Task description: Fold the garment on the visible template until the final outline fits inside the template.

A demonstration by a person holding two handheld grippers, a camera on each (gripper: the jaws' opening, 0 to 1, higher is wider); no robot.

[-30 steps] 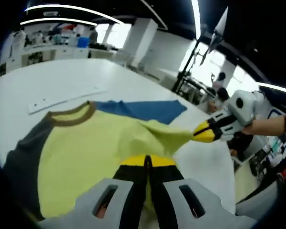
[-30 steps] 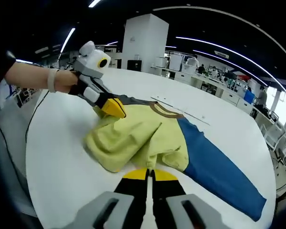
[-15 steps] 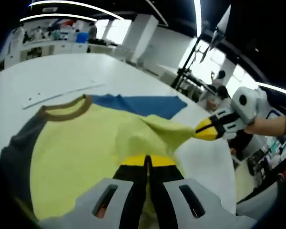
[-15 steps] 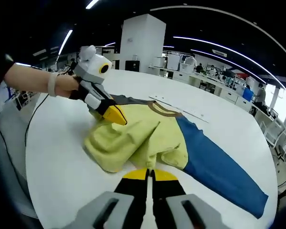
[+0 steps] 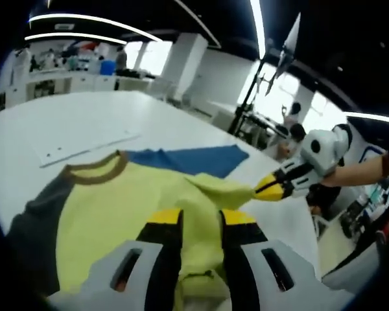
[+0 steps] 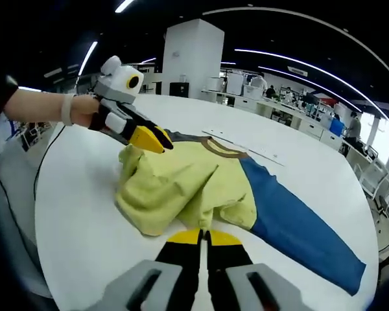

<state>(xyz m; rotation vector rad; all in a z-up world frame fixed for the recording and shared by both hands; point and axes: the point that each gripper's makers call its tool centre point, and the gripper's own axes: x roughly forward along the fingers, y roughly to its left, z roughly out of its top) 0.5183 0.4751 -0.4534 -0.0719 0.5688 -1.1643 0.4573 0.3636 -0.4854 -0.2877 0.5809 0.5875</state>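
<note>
In the left gripper view, the left gripper [image 5: 200, 223] rises from the bottom with its yellow-tipped jaws parted, a strip of yellow cloth showing in the gap between them; it has nothing clamped. Just beyond lies the garment [image 5: 129, 207], a pale yellow shirt with a brown-ribbed collar [image 5: 96, 170], a dark grey sleeve [image 5: 35, 223] on one side and a blue sleeve [image 5: 194, 159] stretching away on the other. The yellow body is rumpled and drawn up into a ridge that runs toward the right gripper [image 5: 271, 186], which comes in from the right with its jaws pinched on that peak of cloth.

In the right gripper view, the right gripper [image 6: 201, 238] has its jaws pressed together on the near edge of the garment [image 6: 181, 188]. The yellow body is bunched in loose folds right in front of the jaws, and the blue sleeve [image 6: 298, 227] lies flat, spread long toward the table's far edge. The left gripper [image 6: 152, 139] hovers above the far yellow corner, its tips slightly apart, held by a hand [image 6: 84, 110].

The shirt rests on a white table [image 6: 78, 220]. Past the collar a thin white strip with small holes [image 5: 84, 137] lies flat on the tabletop, apart from the cloth.
</note>
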